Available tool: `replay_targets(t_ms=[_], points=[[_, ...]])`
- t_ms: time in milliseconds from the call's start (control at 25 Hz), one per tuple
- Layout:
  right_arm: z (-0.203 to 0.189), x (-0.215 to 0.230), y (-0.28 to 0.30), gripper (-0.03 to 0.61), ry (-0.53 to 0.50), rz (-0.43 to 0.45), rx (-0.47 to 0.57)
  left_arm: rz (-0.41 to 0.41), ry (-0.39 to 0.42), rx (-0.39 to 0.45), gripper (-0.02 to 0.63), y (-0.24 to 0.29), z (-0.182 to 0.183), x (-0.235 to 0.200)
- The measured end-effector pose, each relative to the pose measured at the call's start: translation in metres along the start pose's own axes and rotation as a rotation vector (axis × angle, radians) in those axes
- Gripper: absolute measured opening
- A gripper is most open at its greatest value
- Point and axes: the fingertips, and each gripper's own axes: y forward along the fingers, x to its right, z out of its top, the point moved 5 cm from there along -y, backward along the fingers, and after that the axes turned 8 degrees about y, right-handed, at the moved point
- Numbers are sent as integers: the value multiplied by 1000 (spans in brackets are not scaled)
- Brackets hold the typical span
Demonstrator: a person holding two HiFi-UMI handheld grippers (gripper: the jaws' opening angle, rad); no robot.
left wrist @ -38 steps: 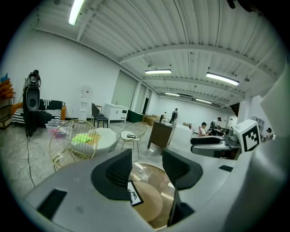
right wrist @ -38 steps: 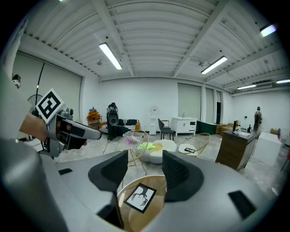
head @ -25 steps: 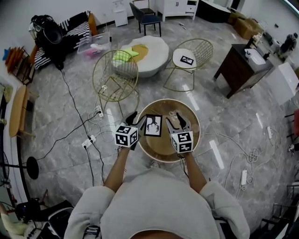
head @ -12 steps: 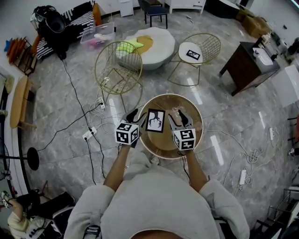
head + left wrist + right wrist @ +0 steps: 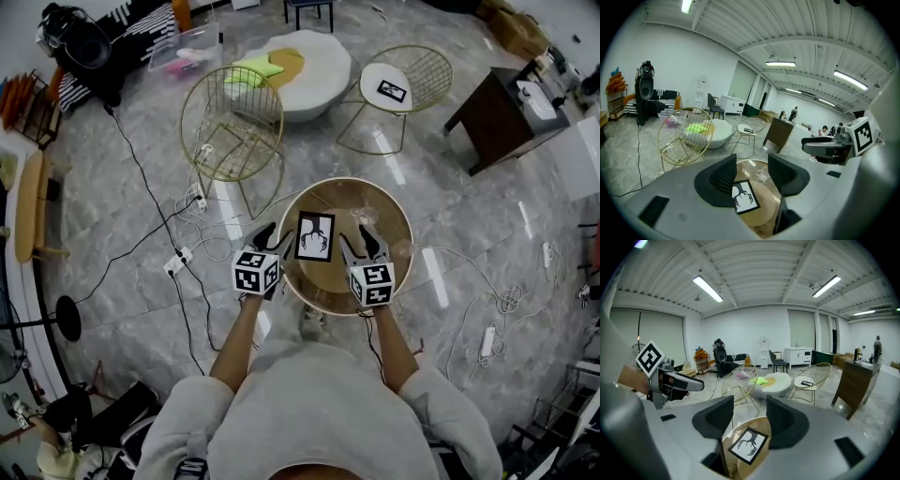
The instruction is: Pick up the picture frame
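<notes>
A round glass-topped table [image 5: 380, 211] with a gold rim stands on the marble floor, just in front of a gold wire chair [image 5: 232, 122]. The left gripper [image 5: 263, 234] hovers at the table's left edge and the right gripper [image 5: 359, 244] over its top, both with jaws apart and gripping nothing. The black-framed picture frame [image 5: 314, 236] lies on the table between them, touching neither.

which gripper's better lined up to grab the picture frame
Right, probably. The right gripper and left gripper, both open, flank the picture frame. The right gripper view shows it centred between the fingers; the left gripper view has it partly behind one finger.
</notes>
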Motion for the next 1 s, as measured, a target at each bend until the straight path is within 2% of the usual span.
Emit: replay_targets(t_ms=[280, 640, 1000], points=[[-19, 7, 25, 204, 28, -15, -72, -22, -29, -55, 202, 22, -16, -17], [-54, 14, 42, 201, 67, -35, -151, -92, -32, -143, 202, 54, -50, -10], [-99, 18, 57, 199, 102, -45, -237, -120, -62, -215, 202, 74, -90, -12]])
